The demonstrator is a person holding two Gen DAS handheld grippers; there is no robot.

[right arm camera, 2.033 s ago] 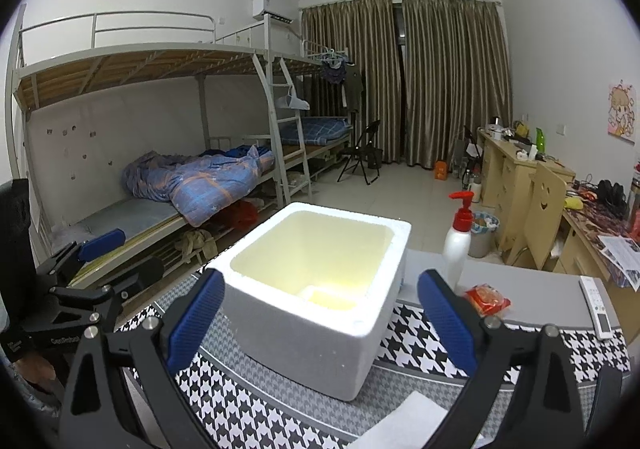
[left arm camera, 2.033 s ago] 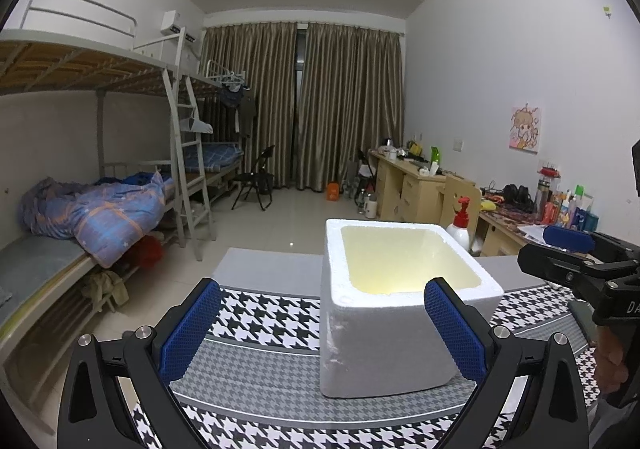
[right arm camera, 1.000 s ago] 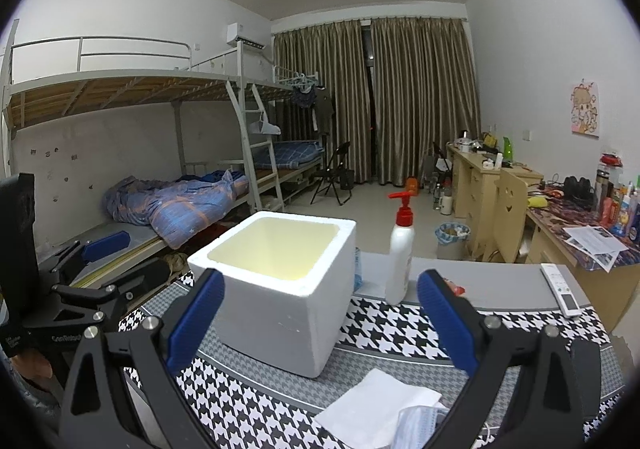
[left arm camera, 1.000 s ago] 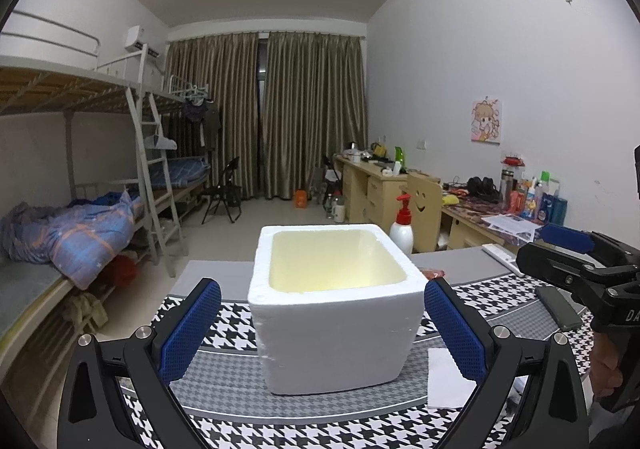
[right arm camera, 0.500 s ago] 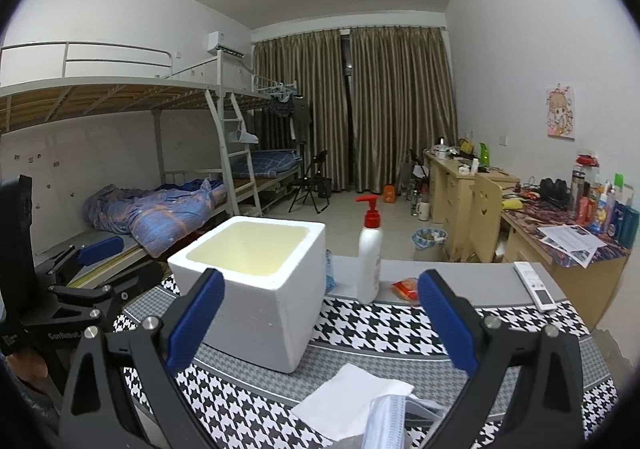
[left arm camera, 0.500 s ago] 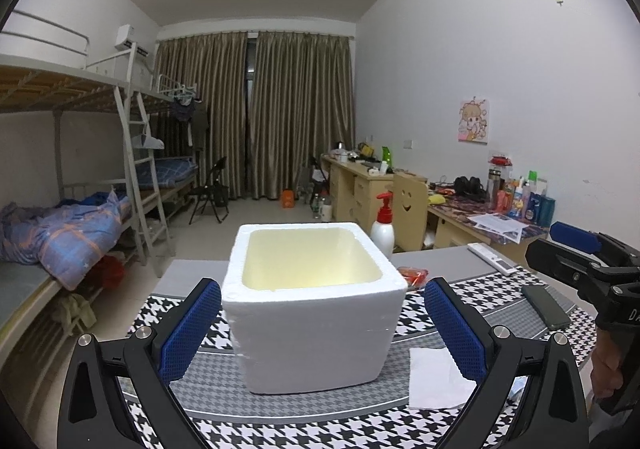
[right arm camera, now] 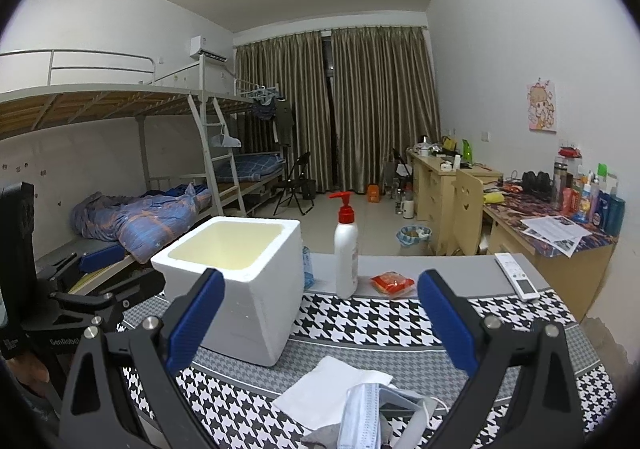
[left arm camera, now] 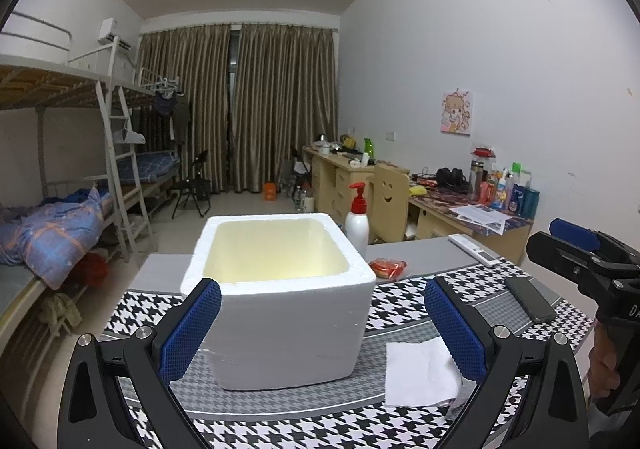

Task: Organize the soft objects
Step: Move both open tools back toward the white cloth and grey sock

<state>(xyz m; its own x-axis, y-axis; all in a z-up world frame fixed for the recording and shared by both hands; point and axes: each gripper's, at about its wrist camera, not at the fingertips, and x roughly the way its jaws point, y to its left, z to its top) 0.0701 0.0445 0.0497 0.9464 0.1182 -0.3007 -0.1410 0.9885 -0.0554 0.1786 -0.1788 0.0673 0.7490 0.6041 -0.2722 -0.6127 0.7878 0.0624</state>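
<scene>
Nearest the right tool, a blue face mask and a white tissue are lying on the houndstooth-covered desk, apparently awaiting collection. Both tools are being held level above the desk with jaws spread wide and nothing between them; the left tool is being aimed at the foam box, judged the intended container and seemingly empty. Beyond the foam box, a pump bottle and a red packet are standing apart.
</scene>
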